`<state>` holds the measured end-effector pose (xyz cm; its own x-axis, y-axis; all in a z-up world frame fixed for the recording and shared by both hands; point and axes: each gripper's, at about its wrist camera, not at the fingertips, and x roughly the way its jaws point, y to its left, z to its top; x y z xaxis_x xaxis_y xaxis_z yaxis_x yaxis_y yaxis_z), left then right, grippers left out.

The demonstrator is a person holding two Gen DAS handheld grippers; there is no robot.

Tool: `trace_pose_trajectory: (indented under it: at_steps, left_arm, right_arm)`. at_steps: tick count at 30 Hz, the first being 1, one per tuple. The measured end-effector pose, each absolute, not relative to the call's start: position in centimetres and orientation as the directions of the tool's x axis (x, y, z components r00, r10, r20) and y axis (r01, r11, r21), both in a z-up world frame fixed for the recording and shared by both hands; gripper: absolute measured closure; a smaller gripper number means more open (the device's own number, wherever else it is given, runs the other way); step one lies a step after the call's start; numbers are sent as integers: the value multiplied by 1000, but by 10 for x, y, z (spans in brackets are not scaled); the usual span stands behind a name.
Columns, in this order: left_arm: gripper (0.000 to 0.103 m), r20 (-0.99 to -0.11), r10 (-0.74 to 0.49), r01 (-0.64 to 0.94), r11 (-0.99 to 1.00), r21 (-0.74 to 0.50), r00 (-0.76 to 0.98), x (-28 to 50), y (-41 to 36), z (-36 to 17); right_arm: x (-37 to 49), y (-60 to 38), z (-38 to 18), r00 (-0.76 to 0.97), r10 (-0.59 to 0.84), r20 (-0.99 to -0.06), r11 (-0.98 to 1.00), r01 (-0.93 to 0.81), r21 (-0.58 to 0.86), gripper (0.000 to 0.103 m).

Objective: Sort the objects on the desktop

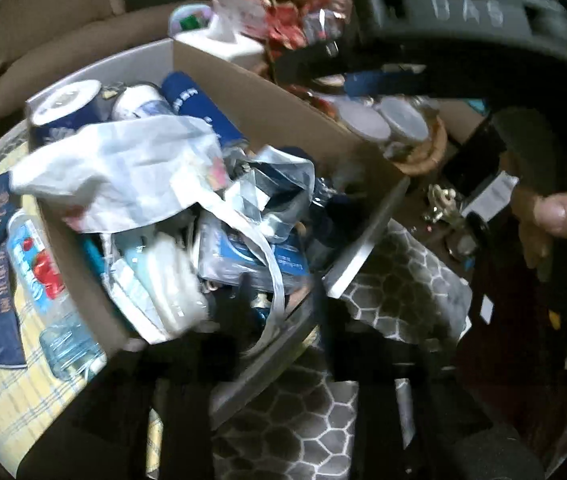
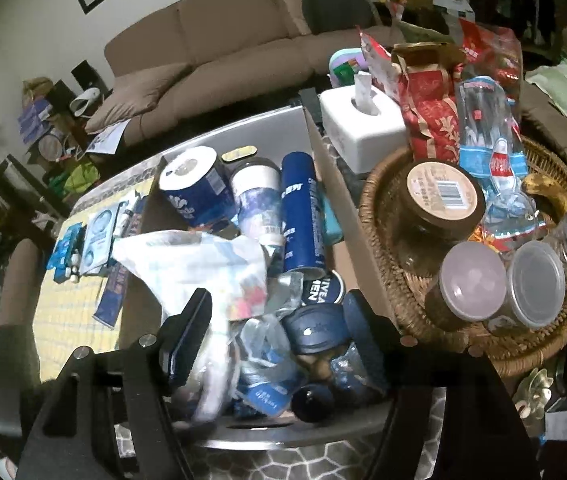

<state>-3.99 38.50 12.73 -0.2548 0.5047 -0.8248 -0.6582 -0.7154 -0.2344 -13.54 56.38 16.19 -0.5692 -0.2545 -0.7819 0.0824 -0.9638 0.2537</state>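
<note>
A cardboard box (image 2: pixel 335 168) on the table is full of toiletries: a blue spray can (image 2: pixel 303 216), a wrapped paper roll (image 2: pixel 193 186), a Nivea tin (image 2: pixel 320 286) and a crumpled white plastic bag (image 2: pixel 195 264). My right gripper (image 2: pixel 279 320) hangs open just above the box's near end, its fingers (image 2: pixel 187 336) wide apart over the bag and blue jars. The box also shows in the left wrist view (image 1: pixel 267 108), with the bag (image 1: pixel 123 172) on top. My left gripper's fingers are dark and blurred at the bottom of that view; their state is unclear.
A wicker tray (image 2: pixel 411 296) right of the box holds lidded jars (image 2: pixel 471 280), a water bottle (image 2: pixel 483 132) and red packets. A white tissue box (image 2: pixel 359 128) stands behind. A plastic bottle (image 1: pixel 47 292) and blue packets (image 2: pixel 99 240) lie on the yellow mat left of the box. A sofa (image 2: pixel 219 56) stands beyond.
</note>
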Motion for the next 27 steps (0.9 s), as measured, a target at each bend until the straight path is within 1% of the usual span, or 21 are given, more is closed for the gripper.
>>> trace_pose_trajectory:
  at_steps: [1,5,9,11,13,14,15,16,17,18,20,27]
  left_arm:
    - [40,-818,514,-647,-721,-249,-257,-41,380,130]
    - [37,-801,518,-599,-756,-263,-302,-49,359,146]
    - [34,-758,548,-554,-776,-303,-353,-60,328,171]
    - [26,-742,546,-537,-789,-298,-389,-63,313,184]
    - [11,-722,542,-511,-805,-300,-431,-68,291,198]
    - [8,-712,542,-499,-811,-304,-447,-70,280,204]
    - [3,-704,535,-481,-822,-305,-467,-72,266,211]
    - [0,-701,528,-467,-830,-305,-480,-74,256,214]
    - [0,-698,518,-452,-839,-303,-495,-76,241,219]
    - [0,-697,510,-441,-846,-300,-504,-78,232,222]
    - [0,-693,488,-417,-862,-288,-530,-79,209,227]
    - [0,-687,386,-301,-921,-247,-616,-73,116,231]
  right_arm:
    - [-133,563,162,-569,-255,-782,-964,83,254,32]
    - [-127,553,163,-565,-259,-783,-964,96,249,32]
    - [-122,545,163,-562,-263,-784,-963,100,251,32]
    - [-121,541,164,-562,-266,-783,-962,105,252,32]
    - [-118,535,166,-562,-275,-780,-960,115,255,32]
    - [-118,532,168,-564,-280,-777,-959,122,258,30]
    - [-117,527,169,-564,-288,-774,-957,131,261,20]
    - [-116,524,171,-564,-288,-774,-957,134,258,13]
    - [-115,520,172,-570,-284,-771,-958,136,253,6]
    - [-113,515,175,-578,-285,-765,-958,141,250,2]
    - [-109,505,180,-586,-302,-752,-953,158,260,1]
    - [-105,454,193,-580,-356,-733,-935,228,274,0]
